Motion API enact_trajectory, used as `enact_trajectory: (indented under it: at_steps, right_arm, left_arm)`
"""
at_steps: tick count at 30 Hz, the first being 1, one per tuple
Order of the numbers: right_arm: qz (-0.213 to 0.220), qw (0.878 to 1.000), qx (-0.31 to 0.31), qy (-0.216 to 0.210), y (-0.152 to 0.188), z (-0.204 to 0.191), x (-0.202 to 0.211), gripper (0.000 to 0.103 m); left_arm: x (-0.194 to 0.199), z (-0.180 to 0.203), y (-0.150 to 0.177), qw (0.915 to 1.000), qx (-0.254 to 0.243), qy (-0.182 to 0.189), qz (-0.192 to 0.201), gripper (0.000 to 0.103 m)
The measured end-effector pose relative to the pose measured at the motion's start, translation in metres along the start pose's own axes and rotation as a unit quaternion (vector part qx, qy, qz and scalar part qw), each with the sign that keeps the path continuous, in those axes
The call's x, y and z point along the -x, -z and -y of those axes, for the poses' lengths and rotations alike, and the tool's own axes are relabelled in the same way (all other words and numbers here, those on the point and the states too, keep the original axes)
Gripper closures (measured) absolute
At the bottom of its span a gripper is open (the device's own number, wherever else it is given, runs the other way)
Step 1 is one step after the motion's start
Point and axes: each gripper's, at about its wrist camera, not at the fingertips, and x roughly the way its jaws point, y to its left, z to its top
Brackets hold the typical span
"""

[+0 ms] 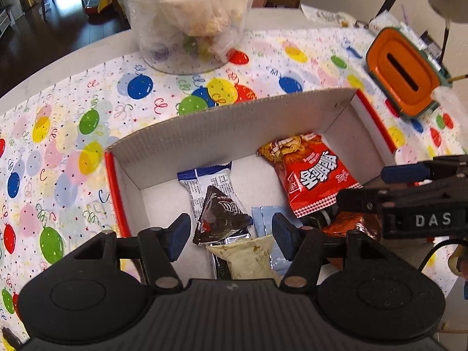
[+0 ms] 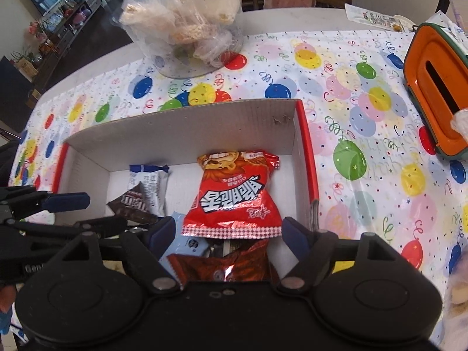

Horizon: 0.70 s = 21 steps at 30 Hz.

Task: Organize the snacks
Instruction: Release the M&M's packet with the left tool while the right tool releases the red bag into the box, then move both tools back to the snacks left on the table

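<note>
Tongs hang spread wide over the cardboard box (image 2: 187,128), both empty: left gripper (image 1: 231,238) above the dark triangular packet (image 1: 220,216), right gripper (image 2: 226,234) above the red snack bag (image 2: 234,201).

each hand-held gripper (image 1: 229,238) (image 2: 226,238) is matte black with blue finger pads (image 1: 178,235), silver pivot screws and ribbed housing.

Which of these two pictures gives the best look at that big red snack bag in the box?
The right wrist view. There the red snack bag lies centred, straight ahead of the open right gripper, its whole printed face visible. In the left wrist view the same bag sits off to the right, angled, its lower corner hidden behind the other gripper's arm.
</note>
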Motion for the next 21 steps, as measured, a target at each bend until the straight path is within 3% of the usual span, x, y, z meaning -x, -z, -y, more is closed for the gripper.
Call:
enact_trajectory:
  at_steps: [13,21]
  right_arm:
    - [0.073,0.996,0.026,-0.035,0.023,-0.033,0.052,0.018]
    - [0.111,0.99,0.047,-0.067,0.041,-0.067,0.067,0.014]
  left_arm:
    - [0.062,-0.022,0.028,0.9964,0.018,0.02,0.081,0.042]
    - [0.099,-0.05,0.054,0.9918,0.03,0.009,0.124,0.037]
